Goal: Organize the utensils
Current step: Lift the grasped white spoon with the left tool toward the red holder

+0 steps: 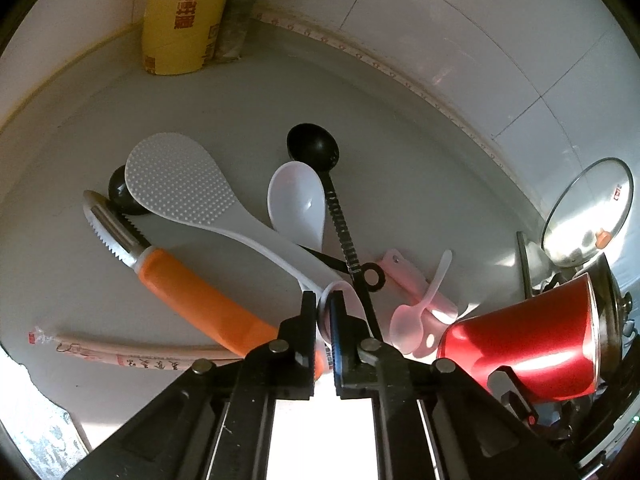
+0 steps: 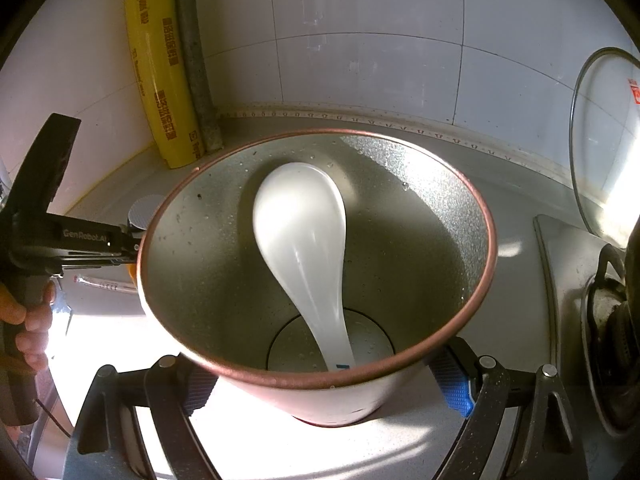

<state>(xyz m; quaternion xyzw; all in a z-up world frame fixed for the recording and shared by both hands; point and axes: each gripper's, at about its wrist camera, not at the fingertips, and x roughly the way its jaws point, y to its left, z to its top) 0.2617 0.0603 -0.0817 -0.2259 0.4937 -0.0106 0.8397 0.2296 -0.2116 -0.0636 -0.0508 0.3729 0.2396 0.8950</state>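
My left hand-held gripper [image 1: 323, 312] pinches the white plastic rice paddle's [image 1: 188, 192] handle on the grey bench [image 1: 240, 100]. My right hand-held gripper [image 2: 326, 396] clamps the tilted red metal cup [image 2: 320, 400] holding a white spoon [image 2: 300, 232].

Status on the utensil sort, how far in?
Early. Done: one white spoon stands in the red cup, which the right gripper clamps. In hand: left gripper shut on the rice paddle handle. Left: peeler, black ladle, white soup spoon, small clear spoon.
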